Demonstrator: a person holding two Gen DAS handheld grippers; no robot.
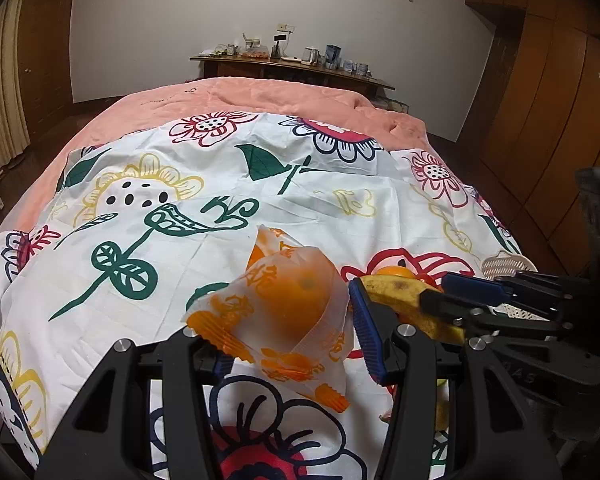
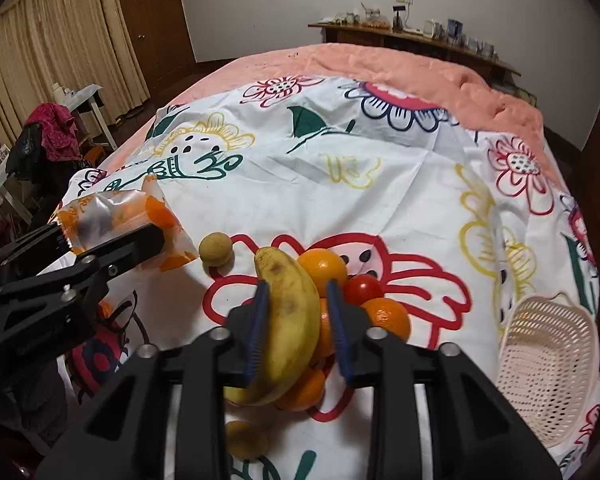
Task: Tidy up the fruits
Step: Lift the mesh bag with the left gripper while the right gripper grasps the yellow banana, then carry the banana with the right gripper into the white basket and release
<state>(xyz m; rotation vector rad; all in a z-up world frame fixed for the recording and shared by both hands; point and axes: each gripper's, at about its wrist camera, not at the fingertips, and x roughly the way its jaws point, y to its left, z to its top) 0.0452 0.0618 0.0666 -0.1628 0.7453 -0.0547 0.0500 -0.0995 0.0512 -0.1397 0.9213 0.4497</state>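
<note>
My left gripper (image 1: 288, 340) is shut on a wrapped orange (image 1: 284, 304) in a translucent orange-printed packet; the packet also shows at the left of the right wrist view (image 2: 120, 220). My right gripper (image 2: 298, 332) has its jaws around a yellow banana (image 2: 288, 320) with a gap on the right side; the banana also shows in the left wrist view (image 1: 400, 292). Under the banana lie several oranges (image 2: 324, 266) and a red tomato (image 2: 363, 288). A white mesh basket (image 2: 548, 360) sits at the right on the floral sheet (image 2: 300, 192).
Two small brownish-yellow round fruits lie on the sheet, one at the left (image 2: 216, 249) and one near the front (image 2: 246, 438). A pink blanket (image 2: 400, 64) covers the far bed. A wooden shelf (image 2: 412, 36) with small items stands behind. A cluttered chair (image 2: 52, 136) stands left.
</note>
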